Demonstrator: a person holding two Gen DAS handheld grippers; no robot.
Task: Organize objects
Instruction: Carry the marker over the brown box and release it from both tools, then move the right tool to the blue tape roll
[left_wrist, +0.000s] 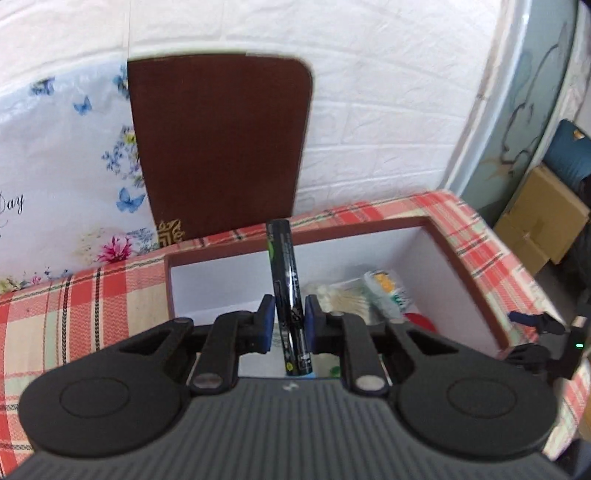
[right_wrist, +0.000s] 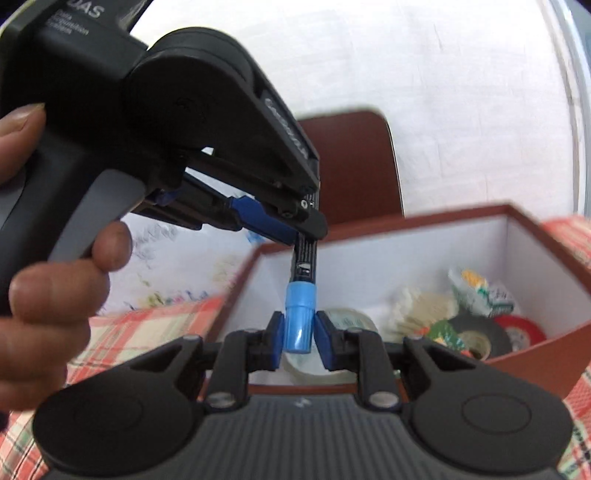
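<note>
A black marker (left_wrist: 286, 280) stands nearly upright between the blue pads of my left gripper (left_wrist: 290, 317), which is shut on its barrel. In the right wrist view the left gripper (right_wrist: 301, 230) reaches in from the upper left, pinching the marker barrel (right_wrist: 304, 262). The marker's blue cap (right_wrist: 299, 317) hangs below it, and my right gripper (right_wrist: 299, 332) is shut on that cap. Both grippers hover over the open brown box (right_wrist: 406, 218) with white inner walls, whose rim (left_wrist: 369, 223) shows behind the marker.
The box holds a black tape roll (right_wrist: 476, 332), a red roll (right_wrist: 524, 330), a clear tape roll (right_wrist: 343, 321), cotton swabs (left_wrist: 343, 297) and a packet (left_wrist: 388, 291). Its brown lid (left_wrist: 221, 147) leans on the wall. A plaid cloth (left_wrist: 74, 314) covers the table. A hand (right_wrist: 55, 288) holds the left gripper.
</note>
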